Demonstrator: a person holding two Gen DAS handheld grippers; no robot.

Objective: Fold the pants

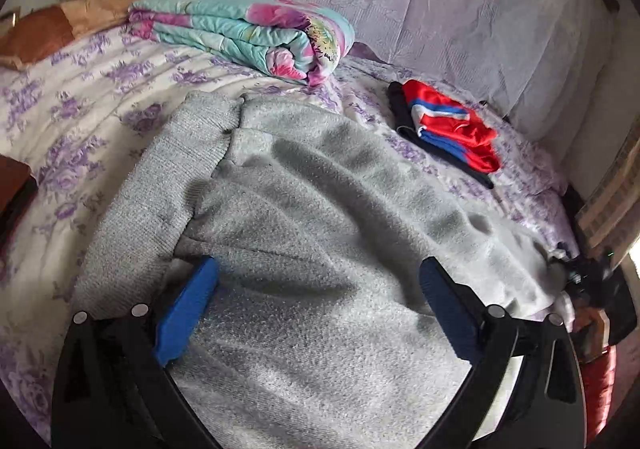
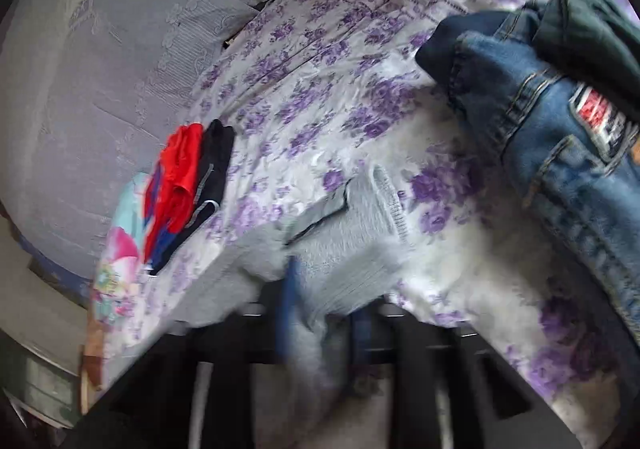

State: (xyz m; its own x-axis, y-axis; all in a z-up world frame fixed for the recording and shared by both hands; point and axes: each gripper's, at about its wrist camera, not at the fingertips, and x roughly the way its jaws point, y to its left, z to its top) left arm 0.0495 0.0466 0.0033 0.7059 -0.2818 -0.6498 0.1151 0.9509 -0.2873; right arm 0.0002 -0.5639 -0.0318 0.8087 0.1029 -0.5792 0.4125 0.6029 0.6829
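Grey fleece pants spread on the floral bedsheet, one edge pinched for a fold

Left gripper (image 1: 320, 281) hangs spread wide over the grey pants (image 1: 304, 209), pinching nothing; it likely needs to clamp an edge next. Right gripper (image 2: 324, 313), blurred, looks pressed onto a bunch of grey fabric. Folded floral quilt (image 1: 248, 33), red-blue shorts (image 1: 448, 129) and jeans (image 2: 560, 129) lie on the bedsheet (image 2: 320, 89), beside the pants, crowding the space

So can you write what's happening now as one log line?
task: fold pants | left gripper: open over grey pants | right gripper: shut on grey pants | place: floral bedspread
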